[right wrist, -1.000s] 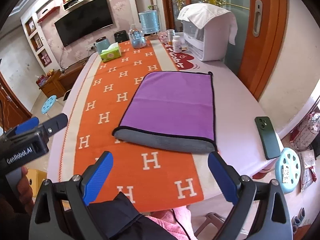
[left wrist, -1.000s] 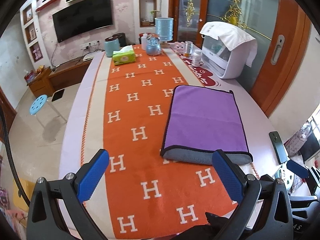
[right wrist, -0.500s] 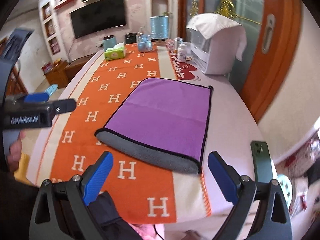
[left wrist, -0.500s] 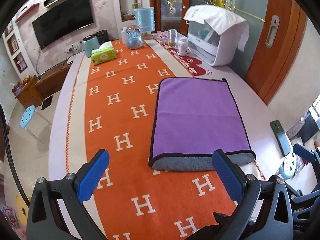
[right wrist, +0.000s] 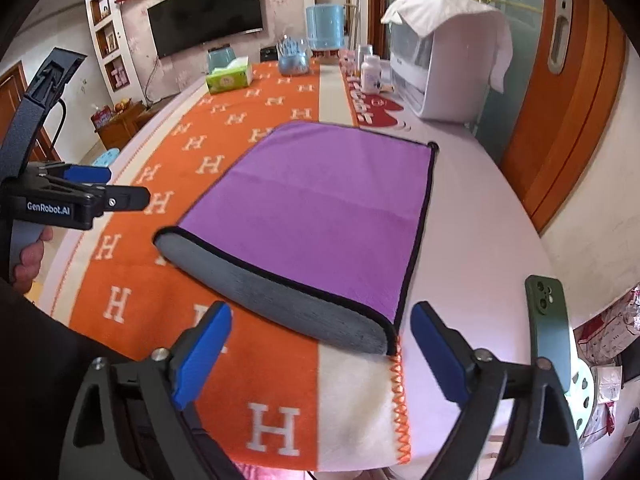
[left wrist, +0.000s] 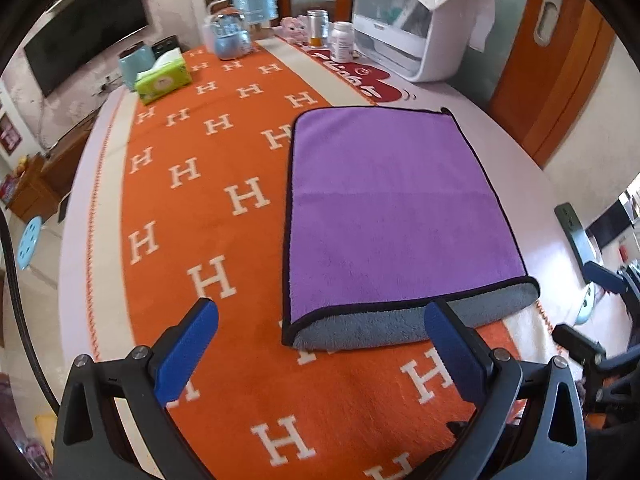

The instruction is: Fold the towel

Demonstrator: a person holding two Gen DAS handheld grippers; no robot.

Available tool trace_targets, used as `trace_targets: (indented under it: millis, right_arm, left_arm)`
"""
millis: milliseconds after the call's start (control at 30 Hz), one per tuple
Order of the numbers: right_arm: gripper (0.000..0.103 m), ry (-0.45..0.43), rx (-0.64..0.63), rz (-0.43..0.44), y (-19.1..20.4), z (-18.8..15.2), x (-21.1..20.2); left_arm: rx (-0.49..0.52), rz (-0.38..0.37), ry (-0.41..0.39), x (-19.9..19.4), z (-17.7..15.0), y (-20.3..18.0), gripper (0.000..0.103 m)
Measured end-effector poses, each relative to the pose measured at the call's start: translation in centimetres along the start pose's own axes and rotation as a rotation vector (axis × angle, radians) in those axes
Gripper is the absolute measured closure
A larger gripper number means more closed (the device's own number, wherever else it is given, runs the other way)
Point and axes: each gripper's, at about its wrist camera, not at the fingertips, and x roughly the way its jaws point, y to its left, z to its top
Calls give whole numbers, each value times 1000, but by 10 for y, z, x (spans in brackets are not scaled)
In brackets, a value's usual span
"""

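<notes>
A purple towel (left wrist: 396,216) with a black hem and grey underside lies folded once on the orange H-patterned table runner (left wrist: 208,208), its folded grey edge nearest me. It also shows in the right wrist view (right wrist: 320,208). My left gripper (left wrist: 320,344) is open and empty, just short of the towel's near left corner. My right gripper (right wrist: 320,344) is open and empty, just short of the near right corner. The left gripper also shows at the left of the right wrist view (right wrist: 80,196).
A dark green phone (right wrist: 548,328) lies on the table's right edge. At the far end stand a green tissue box (left wrist: 162,80), a blue kettle (left wrist: 230,36), bottles (left wrist: 342,42) and a white appliance (left wrist: 416,28) under a cloth.
Both grippers have moved forward and lower toward the towel's near folded edge. The towel has not moved. Both stay open.
</notes>
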Motion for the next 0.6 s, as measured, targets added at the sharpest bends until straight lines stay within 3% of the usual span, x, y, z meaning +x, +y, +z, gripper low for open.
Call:
trace_targets:
  millis: [300, 433, 600]
  right_arm:
    - [27, 87, 26, -1, -28, -21, 39]
    - [38, 117, 47, 11, -36, -27, 51]
    - [46, 144, 56, 23, -40, -32, 63]
  left_arm:
    - [63, -31, 67, 51, -5, 6, 1]
    - [67, -69, 90, 63, -7, 7, 1]
    - [84, -52, 121, 79, -7, 5, 1]
